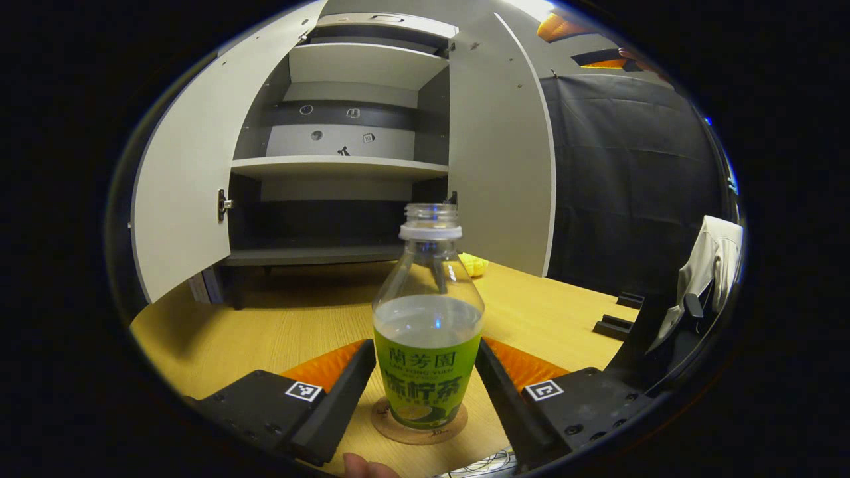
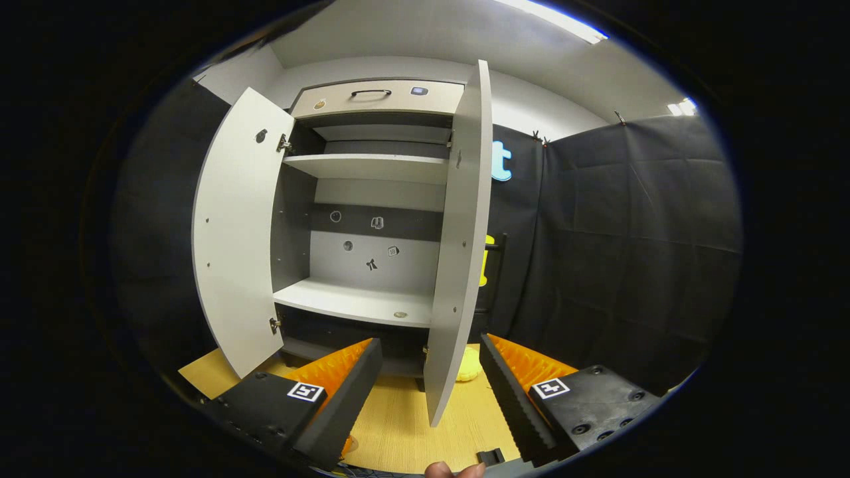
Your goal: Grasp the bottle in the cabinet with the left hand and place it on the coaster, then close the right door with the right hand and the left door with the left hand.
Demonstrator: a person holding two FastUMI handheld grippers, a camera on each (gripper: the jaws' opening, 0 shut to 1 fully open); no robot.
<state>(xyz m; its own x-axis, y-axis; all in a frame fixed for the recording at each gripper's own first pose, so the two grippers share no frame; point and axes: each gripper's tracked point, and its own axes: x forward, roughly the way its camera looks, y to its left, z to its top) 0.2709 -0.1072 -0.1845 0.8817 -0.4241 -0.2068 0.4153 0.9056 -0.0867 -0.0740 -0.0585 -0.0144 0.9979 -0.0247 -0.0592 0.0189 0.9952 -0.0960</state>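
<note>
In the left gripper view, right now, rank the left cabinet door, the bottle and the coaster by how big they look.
1. left cabinet door: largest, though it stands farther back.
2. bottle: looms large since it stands close, between the open fingers of the left gripper.
3. coaster: smallest, mostly hidden beneath the bottle.

The bottle (image 1: 428, 318) is clear with a white neck ring and a bright green label; the coaster (image 1: 420, 425) is brown; the bench (image 1: 265, 318) is pale yellow wood grain; the cabinet (image 2: 372, 199) has light grey doors and shelves, with dark grey bands inside
</note>
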